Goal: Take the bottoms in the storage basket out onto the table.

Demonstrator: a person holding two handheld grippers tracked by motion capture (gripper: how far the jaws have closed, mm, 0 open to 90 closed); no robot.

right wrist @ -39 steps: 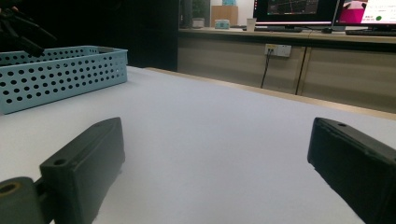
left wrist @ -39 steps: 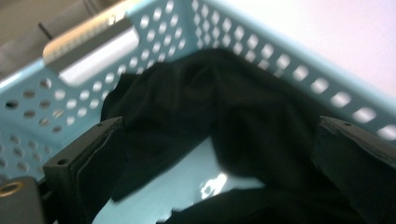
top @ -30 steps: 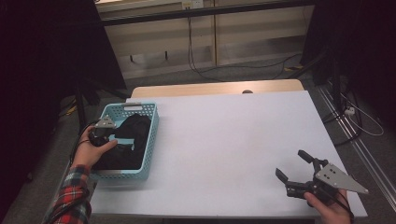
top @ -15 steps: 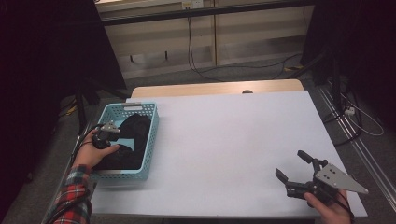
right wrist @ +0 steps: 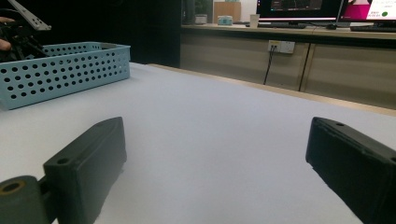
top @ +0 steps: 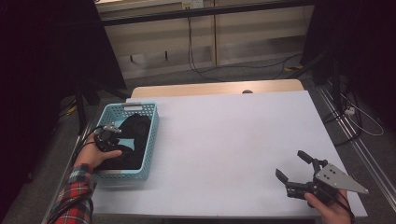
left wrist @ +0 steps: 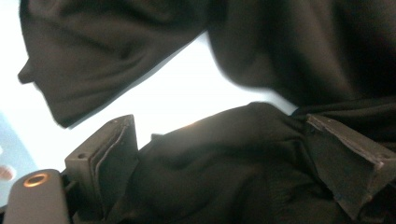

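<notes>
A black cloth [top: 135, 128] lies bunched in a light blue perforated basket [top: 150, 144] at the table's left edge. My left gripper [top: 112, 134] reaches into the basket from its left side, down at the cloth. In the left gripper view a fold of the black cloth [left wrist: 210, 177] fills the gap of the left gripper [left wrist: 219, 126]. Its jaws stand wide and have just been closing a little. My right gripper [top: 290, 163] rests open near the table's front right corner, nothing between its jaws [right wrist: 217, 128]. The basket [right wrist: 70, 70] shows far off to its left.
The white table [top: 233, 135] stretches between basket and right gripper. A wooden strip [top: 215, 88] runs along its far edge. Cabinets and cables stand behind it, and dark equipment sits at both back corners.
My left gripper has shifted slightly toward the basket's left rim over the cloth. The right gripper has stayed in place.
</notes>
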